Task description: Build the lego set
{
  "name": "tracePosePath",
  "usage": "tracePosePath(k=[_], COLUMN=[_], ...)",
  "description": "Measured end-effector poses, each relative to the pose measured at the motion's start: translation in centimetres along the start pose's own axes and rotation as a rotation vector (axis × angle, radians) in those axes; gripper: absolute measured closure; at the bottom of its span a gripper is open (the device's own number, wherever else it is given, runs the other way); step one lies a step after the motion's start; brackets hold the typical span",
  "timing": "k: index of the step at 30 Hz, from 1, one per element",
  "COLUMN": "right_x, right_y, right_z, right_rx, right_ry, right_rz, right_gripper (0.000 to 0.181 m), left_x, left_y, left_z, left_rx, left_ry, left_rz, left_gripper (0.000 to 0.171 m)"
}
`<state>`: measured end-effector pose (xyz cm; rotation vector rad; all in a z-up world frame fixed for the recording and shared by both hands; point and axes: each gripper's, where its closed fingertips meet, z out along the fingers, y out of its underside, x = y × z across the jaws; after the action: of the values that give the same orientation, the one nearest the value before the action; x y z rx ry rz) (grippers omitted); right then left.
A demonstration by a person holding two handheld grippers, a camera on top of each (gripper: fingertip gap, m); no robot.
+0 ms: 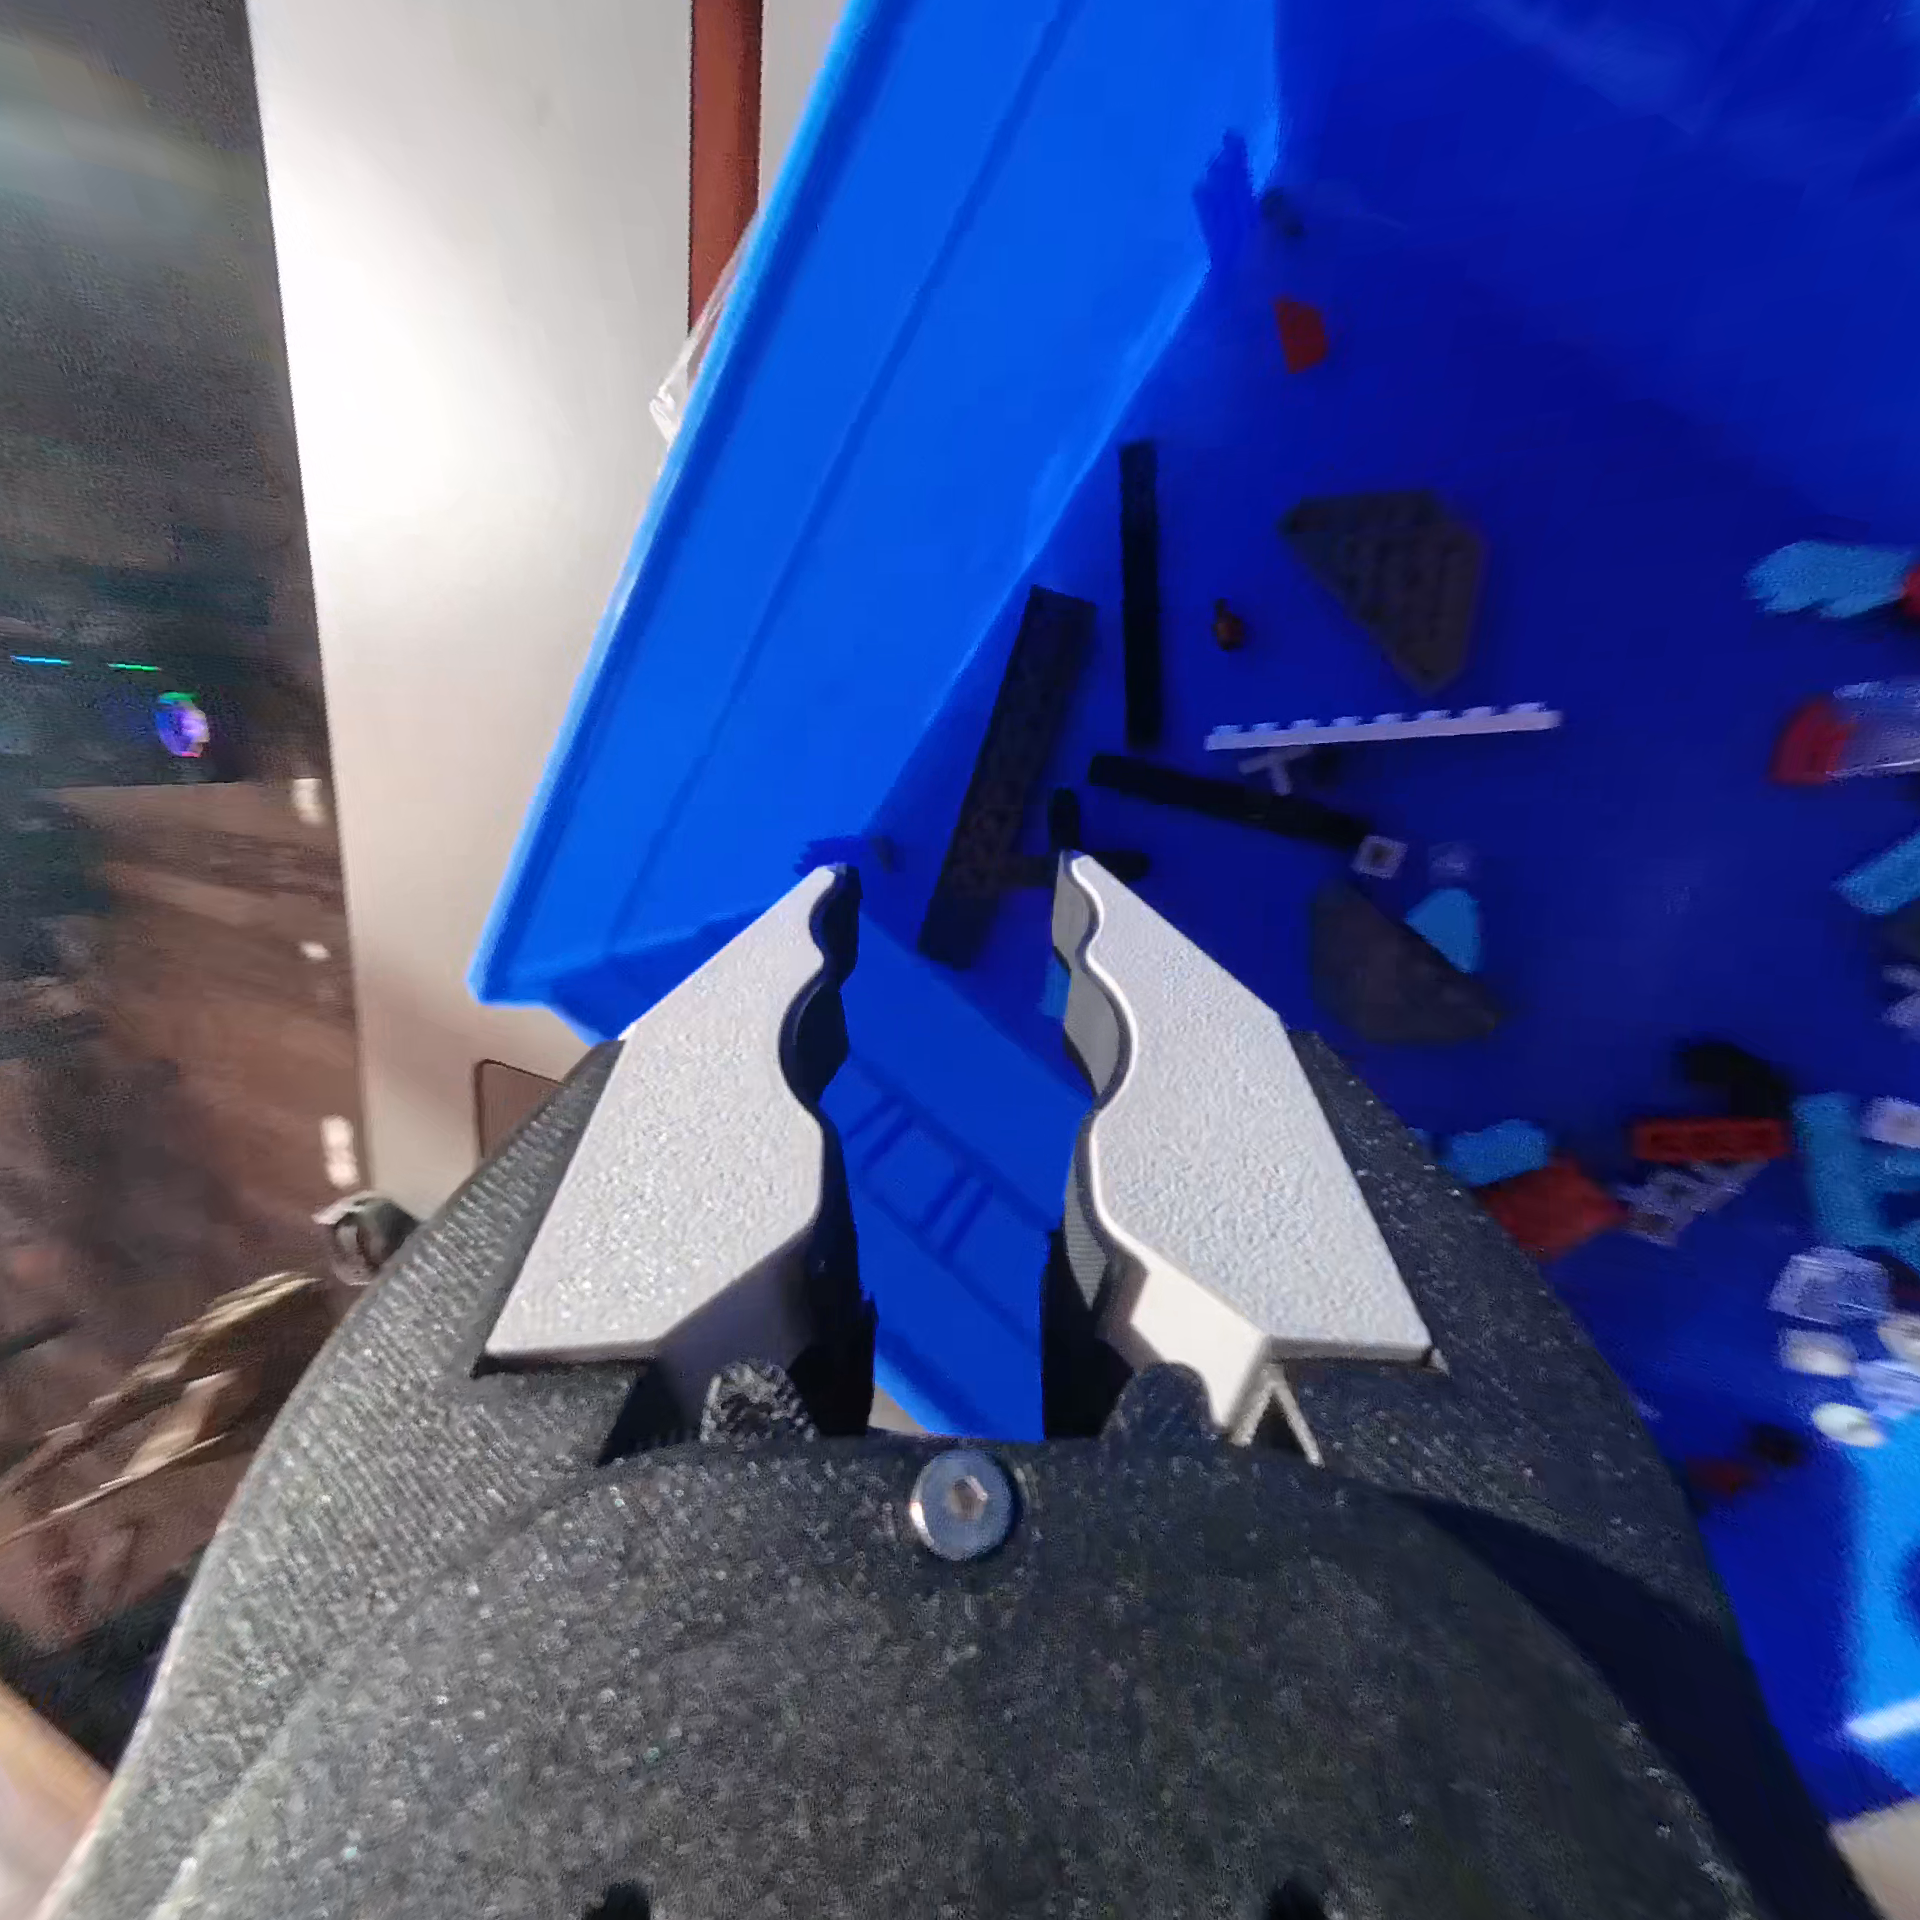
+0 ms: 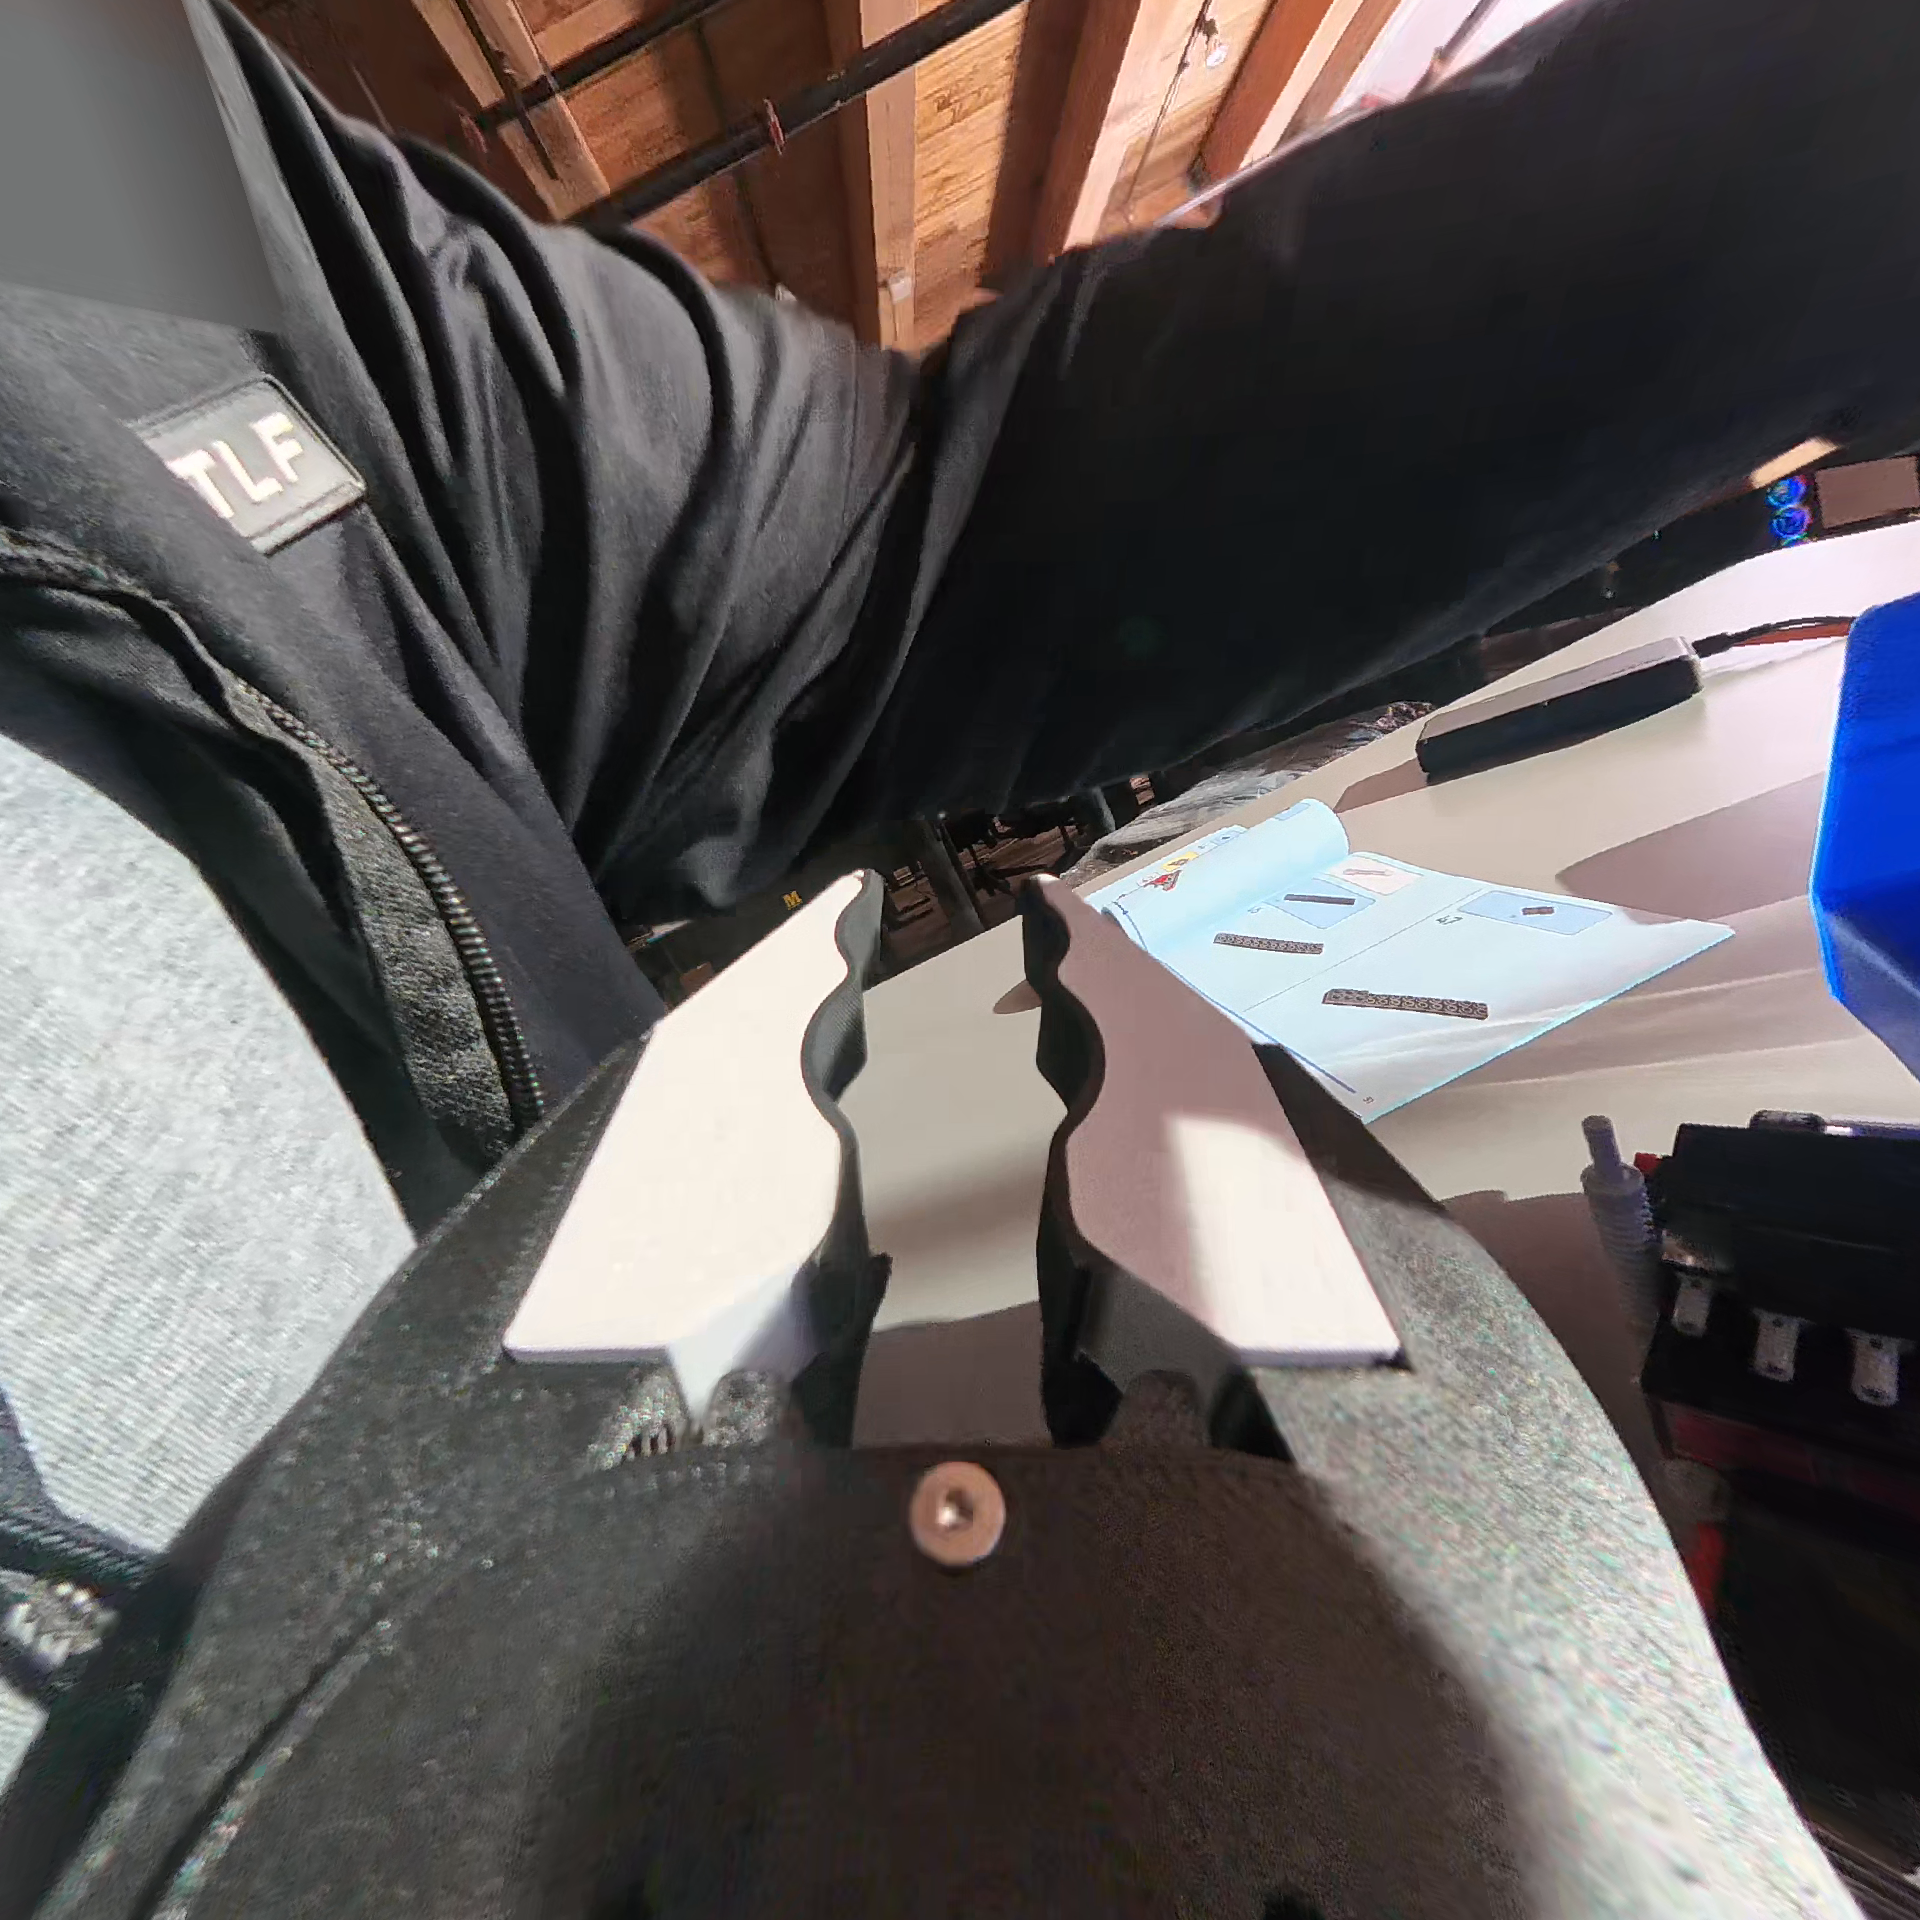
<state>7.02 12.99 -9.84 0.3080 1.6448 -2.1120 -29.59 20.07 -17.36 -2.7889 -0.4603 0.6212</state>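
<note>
In the left wrist view a blue plastic bin (image 1: 914,436) holds several loose lego pieces: black plates (image 1: 1008,779), a white strip (image 1: 1382,725), dark grey wedges (image 1: 1392,582), red bricks (image 1: 1548,1205) and light blue bricks. My left gripper (image 1: 951,868) is open and empty, its tips over the bin's near corner, close to a long black plate. In the right wrist view my right gripper (image 2: 951,888) is open and empty above the white table (image 2: 945,1081). A partly built black and red lego model (image 2: 1787,1299) stands at the right edge.
An open instruction booklet (image 2: 1434,966) lies on the table past the right gripper. A black flat device (image 2: 1558,707) with a cable lies farther back. The bin's blue corner (image 2: 1870,831) shows at the right. A person's dark sleeve (image 2: 1247,520) crosses above the table. Some 40 cm of space lies between my two pairs of fingers.
</note>
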Motion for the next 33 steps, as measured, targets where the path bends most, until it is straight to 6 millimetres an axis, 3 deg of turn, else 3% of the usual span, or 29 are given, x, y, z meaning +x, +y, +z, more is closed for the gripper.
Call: tracePosePath(k=[5,8,11,15,20,22,26,33], right_x=[0.2,0.4,0.7,1.1,1.6,1.8,2.0,2.3], right_y=[-0.1,-0.2,-0.3,-0.4,-0.6,-0.6,-0.7,-0.9], right_z=[-0.1,-0.1,-0.1,-0.2,-0.2,-0.1,0.0,-0.2], right_rx=[0.006,0.010,0.016,0.022,0.028,0.028,0.028,0.041], right_ry=[0.005,0.009,0.015,0.022,0.031,0.034,0.039,0.038], right_rz=[0.015,0.025,0.039,0.063,0.096,0.102,0.106,0.128], right_gripper=[0.152,0.152,0.151,0.151,0.150,0.150,0.150,0.150], left_x=[2.1,2.7,3.5,6.1,11.6,13.5,15.8,15.7], left_y=[0.8,2.9,6.7,13.9,22.4,24.2,25.1,25.2], left_z=[-5.6,-9.6,-13.4,-16.5,-17.9,-18.1,-17.7,-16.6], left_rx=[0.227,0.394,0.571,0.763,0.821,0.829,0.864,0.809], left_ry=[0.086,0.082,0.044,-0.060,-0.240,-0.273,-0.288,-0.252], left_rz=[-0.213,-0.362,-0.541,-0.767,-0.915,-0.941,-0.967,-0.993], left_gripper=[0.131,0.130,0.130,0.130,0.130,0.131,0.132,0.132])
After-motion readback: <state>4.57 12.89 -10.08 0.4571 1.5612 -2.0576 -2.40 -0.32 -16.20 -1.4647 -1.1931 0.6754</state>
